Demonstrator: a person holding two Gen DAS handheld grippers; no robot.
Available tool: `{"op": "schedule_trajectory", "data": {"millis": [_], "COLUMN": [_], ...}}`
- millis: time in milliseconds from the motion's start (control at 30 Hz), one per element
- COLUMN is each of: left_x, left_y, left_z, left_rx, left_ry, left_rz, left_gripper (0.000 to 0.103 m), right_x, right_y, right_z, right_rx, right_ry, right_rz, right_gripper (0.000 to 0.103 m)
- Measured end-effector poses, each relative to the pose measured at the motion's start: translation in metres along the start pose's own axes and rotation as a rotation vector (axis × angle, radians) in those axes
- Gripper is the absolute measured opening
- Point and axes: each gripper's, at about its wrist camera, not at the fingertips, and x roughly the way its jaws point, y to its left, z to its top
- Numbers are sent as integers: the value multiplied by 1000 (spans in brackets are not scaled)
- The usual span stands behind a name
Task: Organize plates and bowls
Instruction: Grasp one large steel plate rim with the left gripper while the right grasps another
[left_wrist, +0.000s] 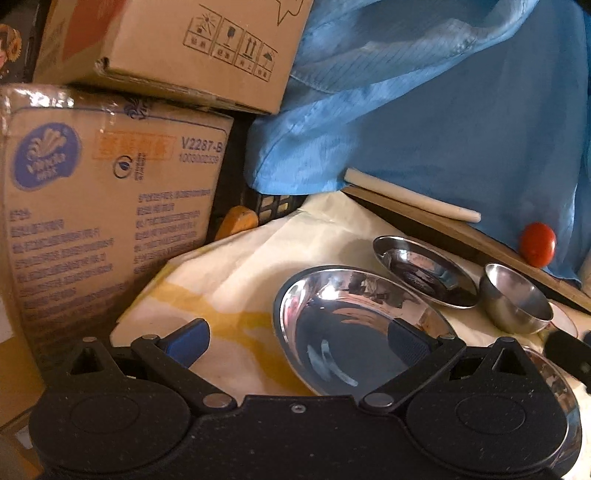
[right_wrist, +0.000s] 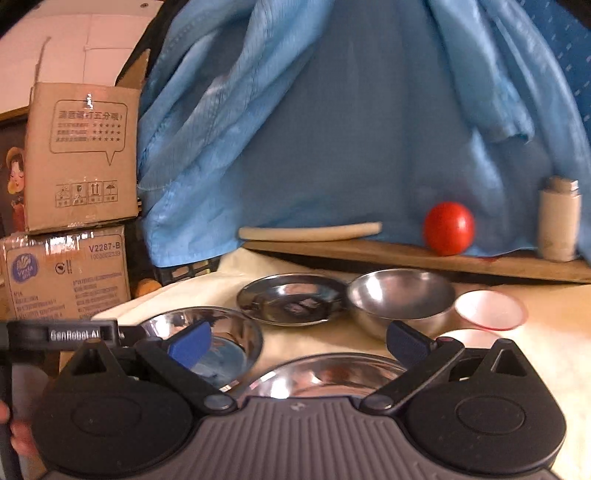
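Note:
My left gripper (left_wrist: 297, 341) is open and straddles the near-left rim of a wide steel plate (left_wrist: 351, 325): its right finger is over the plate, its left finger over the cloth. Behind lie a smaller steel plate (left_wrist: 424, 271) and a small steel bowl (left_wrist: 517, 299). My right gripper (right_wrist: 298, 341) is open, with nothing between its fingers, just above another steel plate (right_wrist: 325, 373). Ahead of it are the smaller plate (right_wrist: 291, 299), the steel bowl (right_wrist: 402, 295) and two pale bowls (right_wrist: 491, 308). The wide plate (right_wrist: 221, 332) sits at its left.
A cream cloth (left_wrist: 236, 266) covers the table. Stacked cardboard boxes (left_wrist: 103, 206) stand at the left. A blue garment (right_wrist: 332, 129) hangs behind. A wooden board (right_wrist: 406, 258) at the back carries a tomato (right_wrist: 448, 229), a white stick (right_wrist: 310, 232) and a white bottle (right_wrist: 557, 221).

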Motion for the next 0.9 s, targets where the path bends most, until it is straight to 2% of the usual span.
{"op": "schedule_trajectory", "data": {"millis": [167,300,433,467,567,733,900], "left_x": [8,14,17,17,18,18,16], "left_y": [1,3,5,5,5,7,11], "left_z": [-4,-6,-8,-9,-10,-11,-10], "left_rx": [-18,-41,-65,-69,-80,-95,-103], "left_ry": [7,10,9,7,10,0,-20], "left_rz": [-63,-72,-77,-80,-89,-94,-69], "left_gripper": [102,97,94,93,81,74,53], "right_x": [29,46,62,65,76,91,105], "right_y": [-3,-7,0,2,7,10,15], "right_z": [12,15,17,17,17,17,15], "right_rx": [44,67,36,31,26,26,14], "right_ry": [52,111,140,146,169,217,275], "right_rz": [27,80,105,109,132,144,133], "right_gripper": [103,103,102,100,92,81,66]}}
